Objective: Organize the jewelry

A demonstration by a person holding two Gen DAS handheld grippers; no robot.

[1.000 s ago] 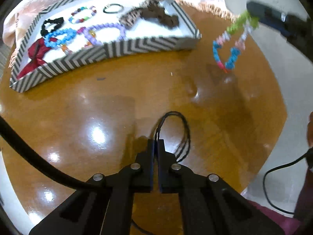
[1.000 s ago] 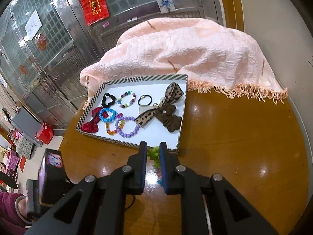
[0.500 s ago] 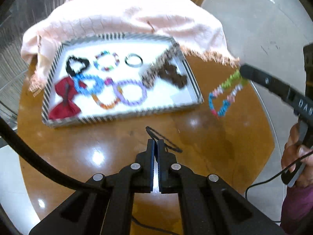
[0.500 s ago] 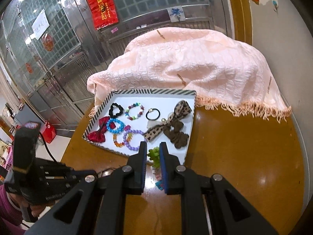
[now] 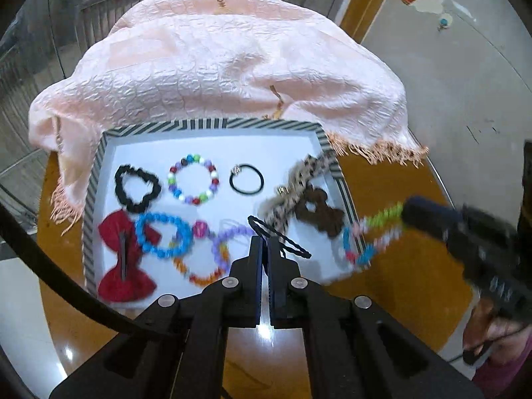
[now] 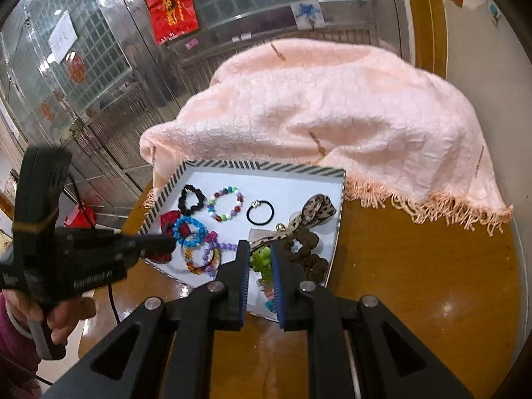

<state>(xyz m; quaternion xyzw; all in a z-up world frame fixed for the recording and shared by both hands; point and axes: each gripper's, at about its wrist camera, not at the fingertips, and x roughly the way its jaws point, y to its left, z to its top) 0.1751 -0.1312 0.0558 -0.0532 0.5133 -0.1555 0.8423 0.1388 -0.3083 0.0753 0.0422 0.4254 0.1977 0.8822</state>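
Left gripper [image 5: 265, 244]: fingers clamped on a black hair tie [image 5: 281, 237] over the tray [image 5: 212, 123] (near edge).
Right gripper [image 6: 260, 259]: fingers clamped on a bead bracelet [image 5: 370, 237], at the tray's near right corner.

Quick tally, approx. as seen from both views:

- Trays: 1, striped tray [image 5: 212, 123].
- Bead bracelets: 5 total. 4 in tray: multicolour [image 5: 194, 183], blue [image 5: 163, 234], purple [image 5: 222, 243], orange [image 5: 199, 276]. 1 pastel bracelet [image 5: 369, 236] held up at tray's right edge.
- Bows: 3, i.e. red bow [image 5: 123, 259], leopard bow [image 5: 299, 186], brown bow [image 5: 319, 214].
- Black hair ties: 3, i.e. scrunchie [image 5: 137, 188], plain band w/ metal bit [image 5: 247, 179], thin loop [image 5: 279, 237] held up.
- Pink cloths: 1 [image 5: 216, 66].
- Grippers: 2.
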